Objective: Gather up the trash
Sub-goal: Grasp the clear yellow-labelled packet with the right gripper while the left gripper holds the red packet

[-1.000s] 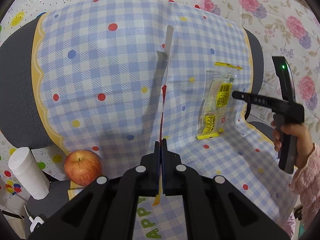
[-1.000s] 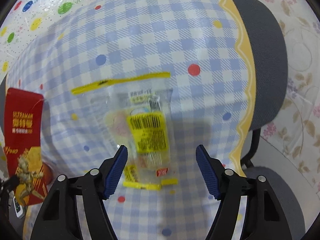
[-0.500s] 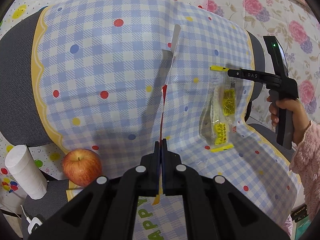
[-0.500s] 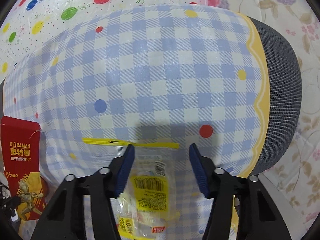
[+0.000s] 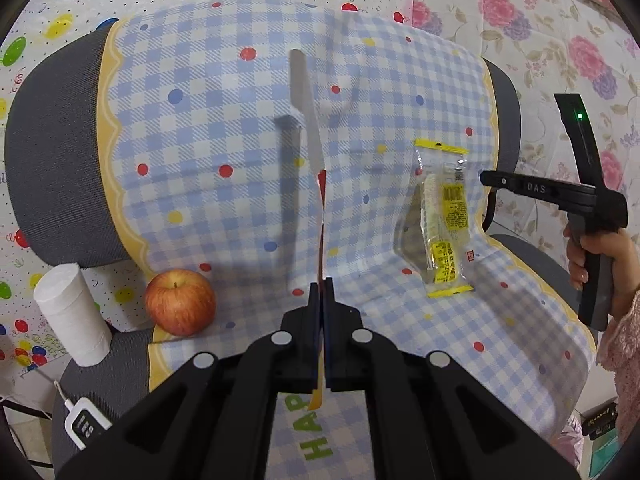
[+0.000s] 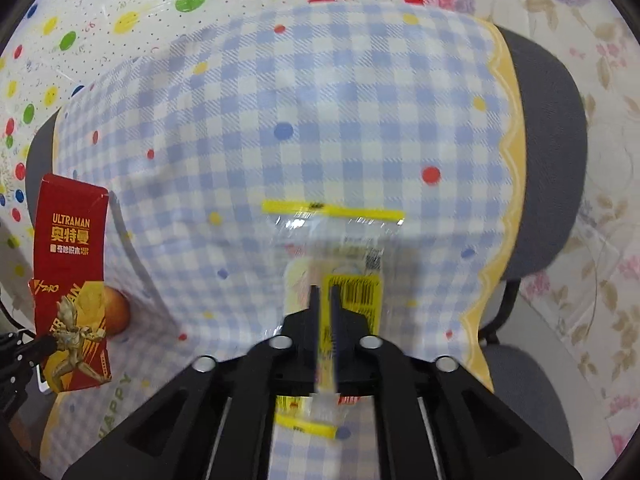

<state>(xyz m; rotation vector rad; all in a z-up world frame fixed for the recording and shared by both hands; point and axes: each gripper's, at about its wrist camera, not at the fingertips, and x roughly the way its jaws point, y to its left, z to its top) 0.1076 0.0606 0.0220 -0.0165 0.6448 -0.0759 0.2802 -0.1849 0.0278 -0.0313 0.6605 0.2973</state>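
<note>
My left gripper (image 5: 321, 288) is shut on a red Ultraman wrapper (image 5: 320, 204), which I see edge-on, held upright above the checked cloth. The same wrapper shows face-on at the left of the right wrist view (image 6: 72, 280). My right gripper (image 6: 325, 294) is shut on a clear plastic wrapper with yellow strips and a yellow label (image 6: 340, 252). In the left wrist view that clear wrapper (image 5: 444, 220) hangs lifted off the cloth, next to the right gripper (image 5: 486, 178).
A blue-and-white checked cloth (image 5: 208, 128) covers a grey chair. A red apple (image 5: 180, 302) and a white paper roll (image 5: 72, 316) stand at the cloth's left edge. A white device with a cable (image 5: 86, 420) lies below them. Flowered wallpaper (image 5: 560, 40) is behind.
My right gripper has closed on the clear wrapper and lifted it off the cloth. My left gripper has kept hold of the red wrapper, which now tilts slightly to the left.
</note>
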